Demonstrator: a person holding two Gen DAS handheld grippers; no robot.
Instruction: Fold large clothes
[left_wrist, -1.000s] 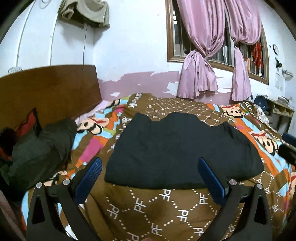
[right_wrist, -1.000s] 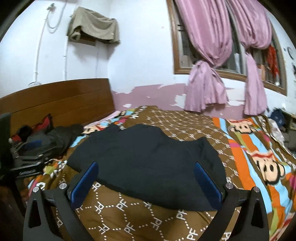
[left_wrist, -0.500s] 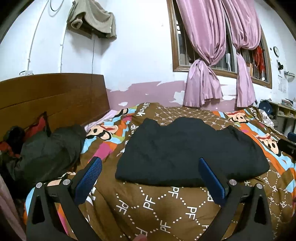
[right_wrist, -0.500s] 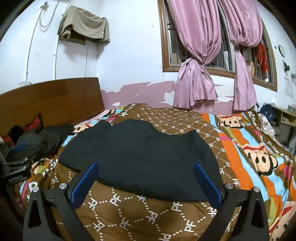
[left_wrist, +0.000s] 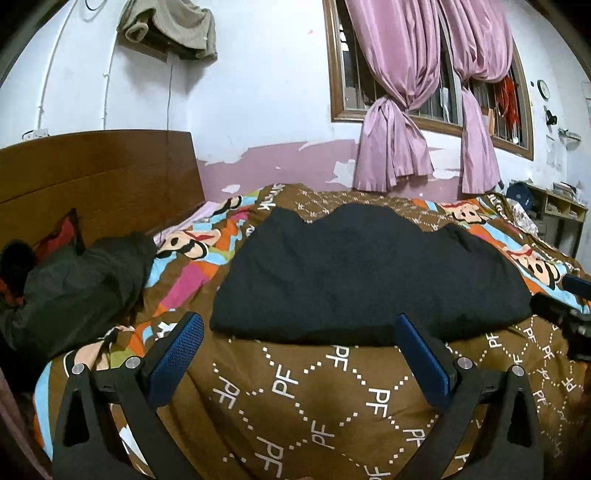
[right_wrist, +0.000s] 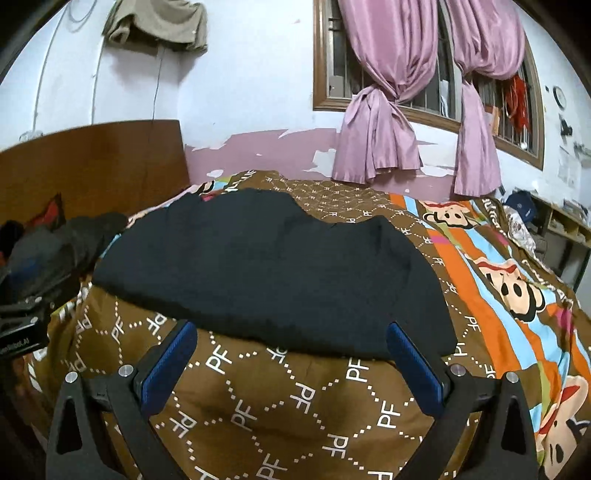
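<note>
Spread over the bed's patterned quilt, the dark garment lies crosswise just ahead of both grippers, left and right, fingers wide apart and empty, its near hem about equally close to each.

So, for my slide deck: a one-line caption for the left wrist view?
Open left gripper hovers before a black garment lying on the bed.
</note>
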